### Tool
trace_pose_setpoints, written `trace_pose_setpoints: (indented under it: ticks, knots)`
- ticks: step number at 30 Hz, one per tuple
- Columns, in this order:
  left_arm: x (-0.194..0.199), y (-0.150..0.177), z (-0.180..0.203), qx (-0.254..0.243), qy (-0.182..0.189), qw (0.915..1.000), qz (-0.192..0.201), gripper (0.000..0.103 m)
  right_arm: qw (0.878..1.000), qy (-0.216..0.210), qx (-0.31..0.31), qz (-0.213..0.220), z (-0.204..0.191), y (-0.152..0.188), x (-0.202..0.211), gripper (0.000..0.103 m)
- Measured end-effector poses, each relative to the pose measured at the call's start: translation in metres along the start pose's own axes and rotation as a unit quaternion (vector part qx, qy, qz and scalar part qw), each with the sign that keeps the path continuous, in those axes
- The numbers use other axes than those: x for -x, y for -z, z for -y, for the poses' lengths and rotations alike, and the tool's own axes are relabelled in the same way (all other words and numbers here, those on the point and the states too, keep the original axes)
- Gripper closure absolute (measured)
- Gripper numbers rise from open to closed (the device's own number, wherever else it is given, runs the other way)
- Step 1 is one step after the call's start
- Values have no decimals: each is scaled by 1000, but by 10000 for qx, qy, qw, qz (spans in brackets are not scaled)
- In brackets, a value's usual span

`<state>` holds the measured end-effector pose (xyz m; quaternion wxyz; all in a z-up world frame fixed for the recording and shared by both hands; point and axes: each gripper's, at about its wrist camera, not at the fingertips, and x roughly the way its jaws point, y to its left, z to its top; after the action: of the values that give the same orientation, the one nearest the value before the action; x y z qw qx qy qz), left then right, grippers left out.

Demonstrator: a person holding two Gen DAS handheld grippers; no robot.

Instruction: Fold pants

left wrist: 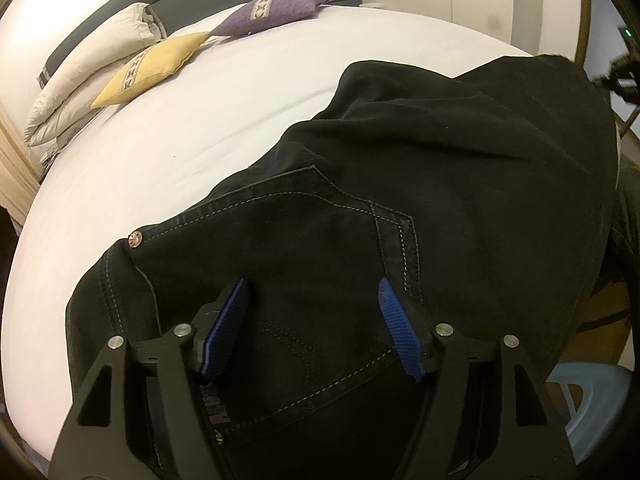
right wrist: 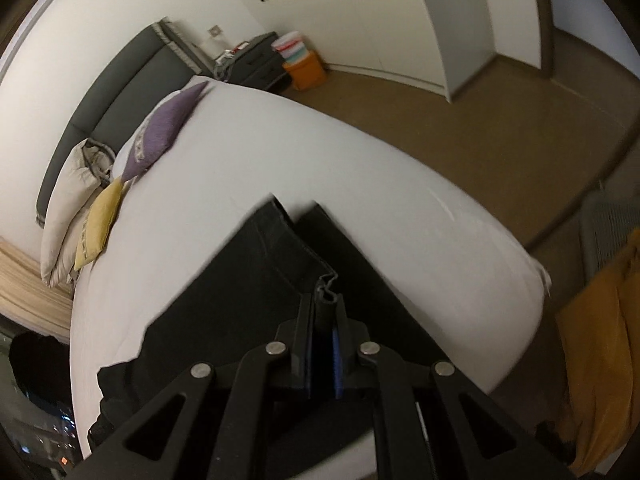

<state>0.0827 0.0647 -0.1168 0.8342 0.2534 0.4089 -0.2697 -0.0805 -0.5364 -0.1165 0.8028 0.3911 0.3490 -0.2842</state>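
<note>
Black jeans (left wrist: 420,184) with pale stitching lie on the white bed (left wrist: 168,148), waist end nearest in the left wrist view. My left gripper (left wrist: 313,286) stands open over the back pocket area, its blue pads (left wrist: 226,328) wide apart, with flat denim under them and nothing pinched. In the right wrist view the two legs (right wrist: 256,280) spread away over the sheet (right wrist: 320,152). My right gripper (right wrist: 325,305) is shut on a bunched fold of the jeans' edge that sticks up between its jaws. This view is slightly blurred.
A yellow cushion (left wrist: 152,66), a purple cushion (left wrist: 272,12) and a folded cream duvet (left wrist: 80,76) lie by the grey headboard. A blue plastic stool (left wrist: 596,404) stands beside the bed. Brown floor (right wrist: 480,132), a dark nightstand (right wrist: 256,64) and an orange box (right wrist: 306,70) lie beyond.
</note>
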Motion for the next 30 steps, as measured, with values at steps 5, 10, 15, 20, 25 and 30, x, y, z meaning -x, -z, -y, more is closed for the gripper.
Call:
trace_pose_setpoints:
  ticks: [5,10,15,20,25,30]
  knots:
    - [-2,-1,1,132,-147,9998,-30,28,9997,-55,-218,-87,19,9,-3,96]
    - [-3,-1,1,245,-217,9995,-25,26,9992,-120,-331,-171,27,11,-8,96]
    - [-2,-1,3,325,-287,9991,-42,26,9991,-198,-359,-97,27,11,-3,96]
    - [0,-2,7,351,-273,9990,-19,26,9989,-203,-433,11,33,9,6,96]
    - [-2,-1,3,358,-328,9988,30,24,9981,-192,-577,-89,48,14,-3,96]
    - [-3,3,-1,475,-327,9983,95,20,9979,-232,-601,-3,46,15,2,96]
